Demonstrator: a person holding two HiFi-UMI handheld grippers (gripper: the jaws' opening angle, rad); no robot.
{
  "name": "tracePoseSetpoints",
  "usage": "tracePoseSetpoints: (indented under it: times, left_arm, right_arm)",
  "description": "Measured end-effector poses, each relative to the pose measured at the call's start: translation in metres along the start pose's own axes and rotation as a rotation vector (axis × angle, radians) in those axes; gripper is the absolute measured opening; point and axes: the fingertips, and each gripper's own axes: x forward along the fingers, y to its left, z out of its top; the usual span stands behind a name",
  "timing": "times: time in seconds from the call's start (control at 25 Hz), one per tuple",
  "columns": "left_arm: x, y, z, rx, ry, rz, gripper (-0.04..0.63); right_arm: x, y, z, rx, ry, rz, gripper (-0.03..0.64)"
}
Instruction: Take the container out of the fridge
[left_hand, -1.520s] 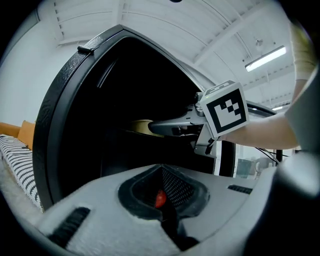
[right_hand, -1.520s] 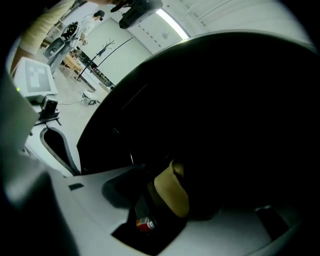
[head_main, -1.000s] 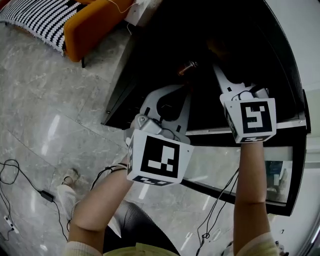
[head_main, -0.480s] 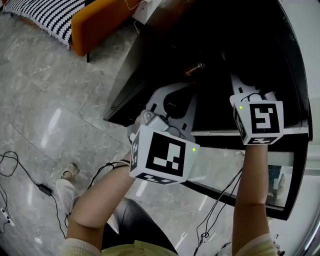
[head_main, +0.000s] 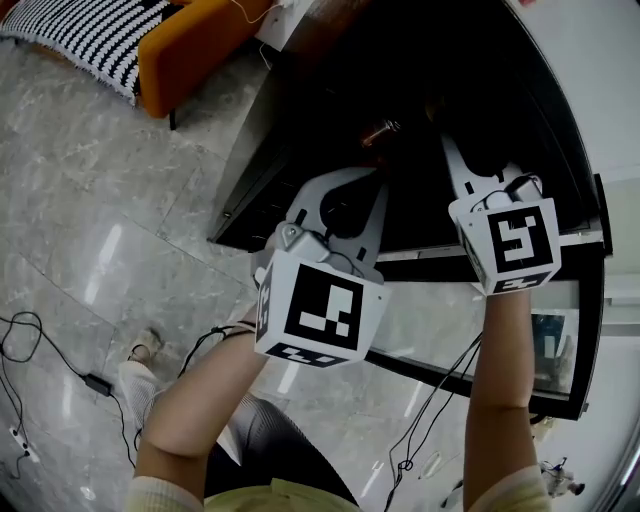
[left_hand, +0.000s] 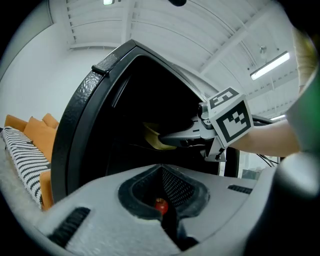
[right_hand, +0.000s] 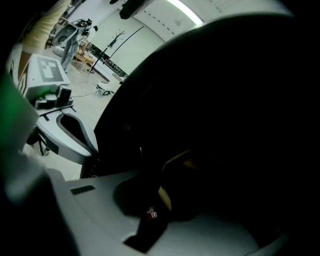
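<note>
Deep inside the dark fridge (left_hand: 75, 130) sits the yellowish, curved container (left_hand: 151, 134), whose thin edge the right gripper (left_hand: 169, 139) has just been closing on, jaws now nearly together, so what seems smooth plastic may slip out when pulled; the left gripper (left_hand: 161, 169) hangs outside, jaws together on nothing.

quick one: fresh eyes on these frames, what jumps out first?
The open black fridge, dark inside, fills the middle, and the right hand-held gripper reaches into it; its jaws have just been closing on the edge of what looks like a yellowish container. The left hand-held gripper hangs shut at the fridge's mouth. In the head view's upper left stands an orange sofa.
</note>
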Motion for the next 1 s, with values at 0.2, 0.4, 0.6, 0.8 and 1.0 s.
tracePoseSetpoints:
  times: [0.2,0.4,0.6,0.8,1.0]
  left_arm:
    - [-0.014,0.0,0.012,0.006,0.009,-0.005,0.02]
    - [-0.033,-0.002,0.026,0.033,0.02,-0.037,0.021]
    - [-0.055,0.001,0.034,0.045,0.057,-0.055,0.02]
    - [-0.07,-0.001,0.039,0.063,0.097,-0.079,0.021]
    - [-0.086,-0.004,0.049,0.086,0.125,-0.091,0.02]
  right_arm:
    - [-0.017,0.015,0.013,-0.018,0.002,0.01,0.043]
    - [-0.034,0.026,0.018,0.044,0.027,-0.008,0.043]
    - [-0.05,0.046,0.025,0.098,0.05,-0.008,0.043]
    - [-0.066,0.061,0.027,0.163,0.066,-0.014,0.043]
    - [-0.083,0.074,0.032,0.209,0.086,-0.016,0.043]
